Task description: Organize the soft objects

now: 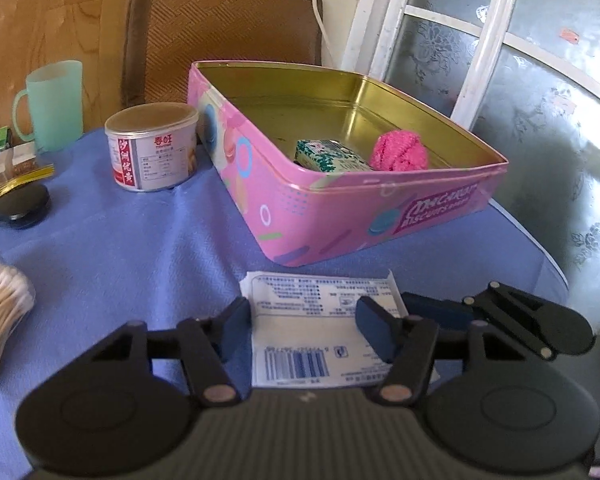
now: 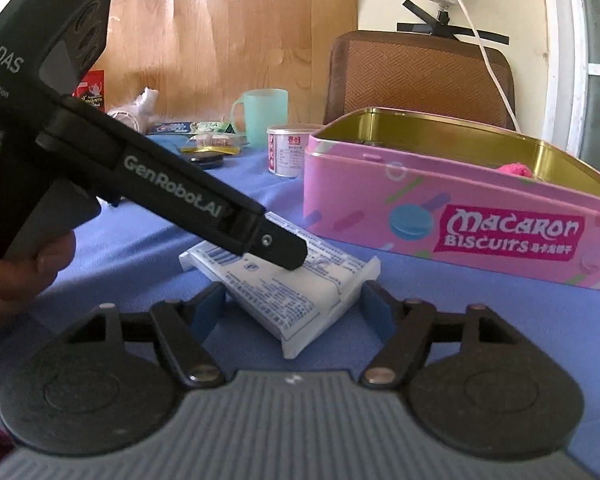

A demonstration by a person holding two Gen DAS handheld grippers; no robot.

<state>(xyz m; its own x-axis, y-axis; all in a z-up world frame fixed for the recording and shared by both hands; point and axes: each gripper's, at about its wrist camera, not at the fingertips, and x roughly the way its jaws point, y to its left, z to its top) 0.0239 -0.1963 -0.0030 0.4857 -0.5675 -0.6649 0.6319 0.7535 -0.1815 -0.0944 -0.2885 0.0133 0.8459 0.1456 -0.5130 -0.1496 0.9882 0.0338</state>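
Both grippers straddle the white tissue pack (image 2: 284, 280) near the table's (image 1: 140, 240) front edge, short of the pink tin (image 2: 460, 216). Left gripper (image 1: 304, 324) and right gripper (image 2: 296, 308) are unclenched, gripping nothing. Risk: crossed grips crush or tear the soft pack; one-sided squeeze lets it slip.

Your left gripper (image 2: 276, 252) covers the middle of the white tissue pack (image 2: 284, 300) in the right wrist view, so contact there cannot be judged. The pink tin (image 2: 460, 216) runs off the right edge; its wall hides all but the top of the pink ball (image 2: 515, 169). In the left wrist view the cotton swabs (image 1: 0, 304) are cut off at left. Print on the pack is too small to read.
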